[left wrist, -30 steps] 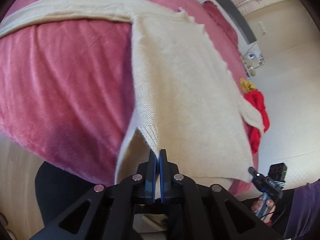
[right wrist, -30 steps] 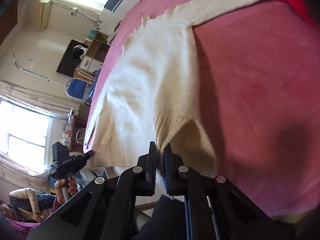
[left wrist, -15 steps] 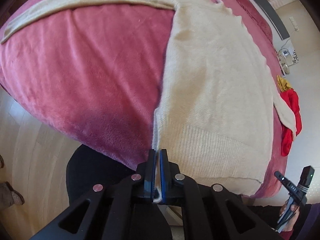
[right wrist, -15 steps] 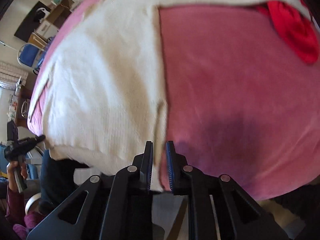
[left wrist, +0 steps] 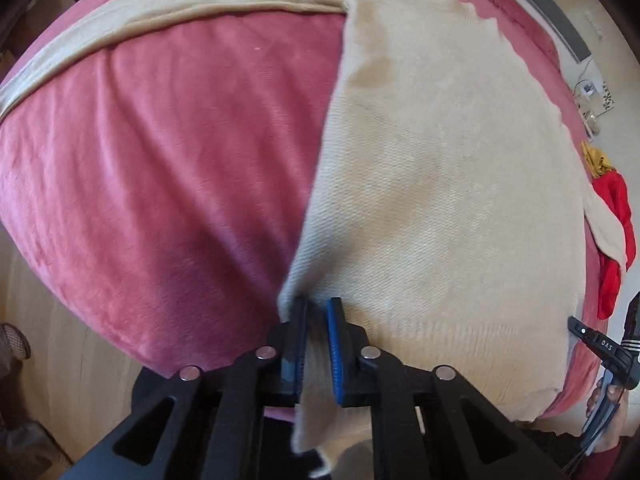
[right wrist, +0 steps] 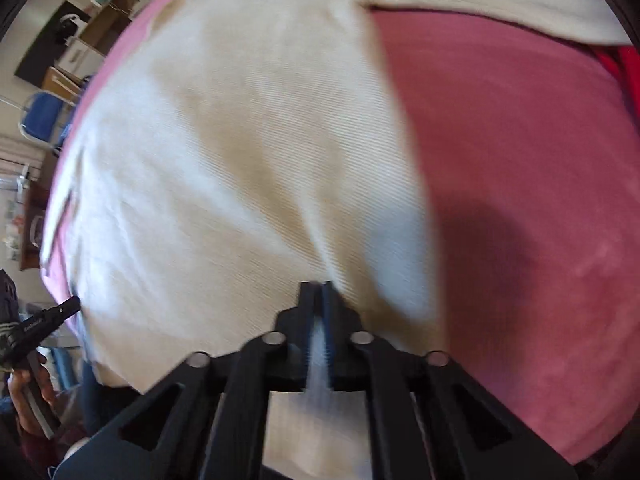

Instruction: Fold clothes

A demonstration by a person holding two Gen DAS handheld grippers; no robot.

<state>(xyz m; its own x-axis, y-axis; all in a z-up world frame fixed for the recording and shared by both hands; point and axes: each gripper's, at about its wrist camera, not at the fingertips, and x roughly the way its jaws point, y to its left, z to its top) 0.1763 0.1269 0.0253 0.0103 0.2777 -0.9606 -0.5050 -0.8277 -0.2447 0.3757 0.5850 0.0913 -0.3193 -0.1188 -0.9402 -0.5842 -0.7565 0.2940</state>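
On the pink bed, cream sweater spread flat — right gripper pinches hem, left gripper parted.

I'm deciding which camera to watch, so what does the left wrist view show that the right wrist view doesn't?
Only the left wrist view shows the wooden floor, a yellow garment and the left hand-held gripper, fingers slightly apart around the hem. Only the right wrist view shows a blue chair, cardboard boxes and the right hand-held gripper pinching the hem. Both show the cream sweater spread on the pink blanket, plus red clothing.
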